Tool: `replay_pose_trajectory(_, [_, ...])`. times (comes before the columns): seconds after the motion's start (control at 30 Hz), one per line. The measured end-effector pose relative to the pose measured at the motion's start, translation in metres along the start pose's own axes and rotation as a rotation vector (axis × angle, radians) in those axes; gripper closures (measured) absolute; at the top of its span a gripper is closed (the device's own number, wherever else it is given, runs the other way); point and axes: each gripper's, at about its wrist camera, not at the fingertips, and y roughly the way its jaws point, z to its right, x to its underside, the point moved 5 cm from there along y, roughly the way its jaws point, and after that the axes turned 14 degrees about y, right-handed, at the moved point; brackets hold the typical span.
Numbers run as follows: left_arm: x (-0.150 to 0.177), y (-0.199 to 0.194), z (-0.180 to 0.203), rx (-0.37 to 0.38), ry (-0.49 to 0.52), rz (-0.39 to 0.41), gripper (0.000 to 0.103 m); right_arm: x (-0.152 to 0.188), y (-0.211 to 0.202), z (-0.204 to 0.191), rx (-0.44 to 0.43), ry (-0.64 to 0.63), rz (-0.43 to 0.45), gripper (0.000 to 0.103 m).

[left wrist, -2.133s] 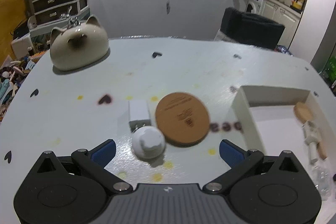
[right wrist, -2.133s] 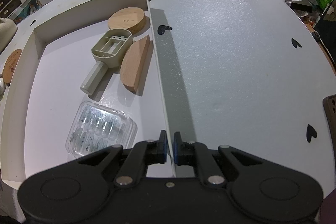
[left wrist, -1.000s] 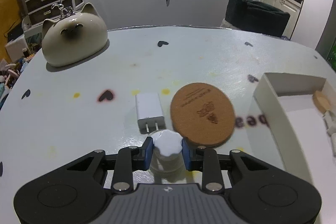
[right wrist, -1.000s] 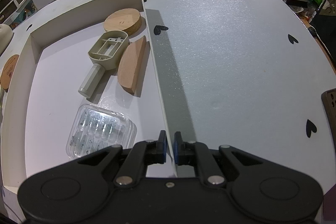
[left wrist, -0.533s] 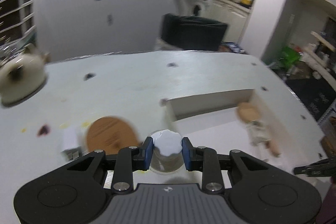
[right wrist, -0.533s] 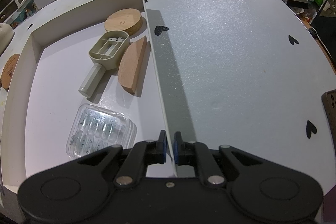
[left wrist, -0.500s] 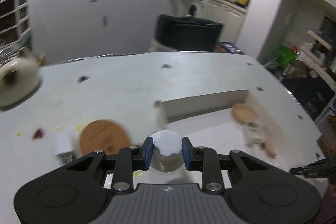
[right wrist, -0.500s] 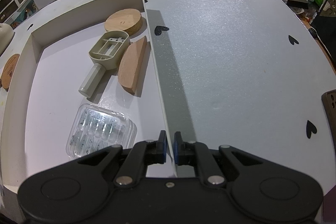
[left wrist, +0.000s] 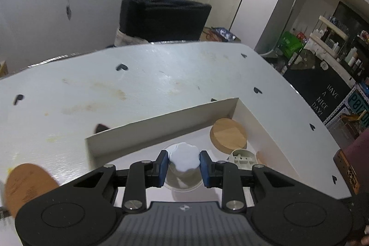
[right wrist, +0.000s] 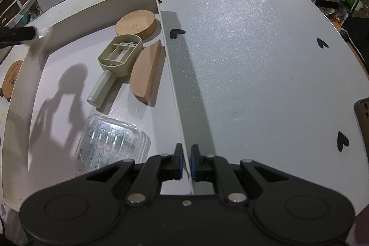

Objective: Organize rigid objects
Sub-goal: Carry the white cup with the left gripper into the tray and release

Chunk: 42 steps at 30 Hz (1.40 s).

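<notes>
The left gripper (left wrist: 183,164) has its jaws clamped on a white scalloped lid (left wrist: 183,159), held above the floor of the white box (left wrist: 161,121), with the round wooden disc (left wrist: 228,136) at two o'clock. The right gripper (right wrist: 186,161) has its jaws pinching the box's right wall (right wrist: 171,75) on the tabletop (right wrist: 253,50).

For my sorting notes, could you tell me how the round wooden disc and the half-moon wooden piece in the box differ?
The round wooden disc is a full thick circle lying in the far corner of the box; the half-moon wooden piece is a flatter segment with one straight edge, lying nearer along the wall. Both are pale wood and ungripped.
</notes>
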Motion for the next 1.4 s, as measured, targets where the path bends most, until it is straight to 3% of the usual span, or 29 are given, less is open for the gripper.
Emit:
replay_pose_trajectory(0.33, [-0.017,0.057,0.013,0.007,0.008,-0.085,0.072,-0.001,0.0,0.0,0.0,-0.003,-0.002,0.096])
replay_pose_trajectory(0.77, [-0.02,0.089,0.019,-0.006,-0.012,-0.143,0.07,-0.001,0.001,0.0,-0.004,-0.01,-0.006,0.096])
replay_pose_trajectory(0.9, [-0.017,0.085,0.019,-0.005,-0.019,-0.158,0.046,-0.001,0.002,0.0,-0.005,-0.009,-0.006,0.096])
replay_pose_trajectory(0.97, [-0.015,0.081,0.02,0.0,-0.015,-0.159,0.04,-0.001,0.002,0.0,-0.007,-0.007,-0.006,0.096])
replay_pose_trajectory(1.1, [-0.011,0.073,0.024,-0.003,-0.007,-0.162,0.019,-0.001,0.002,0.001,-0.009,-0.006,-0.005,0.096])
replay_pose_trajectory(1.23, [-0.008,0.062,0.029,0.002,-0.005,-0.151,0.007,-0.001,0.001,0.001,-0.009,-0.008,-0.005,0.096])
replay_pose_trajectory(1.4, [-0.003,0.041,0.041,0.022,0.006,-0.12,0.0,-0.001,0.001,0.001,-0.009,-0.01,-0.003,0.096])
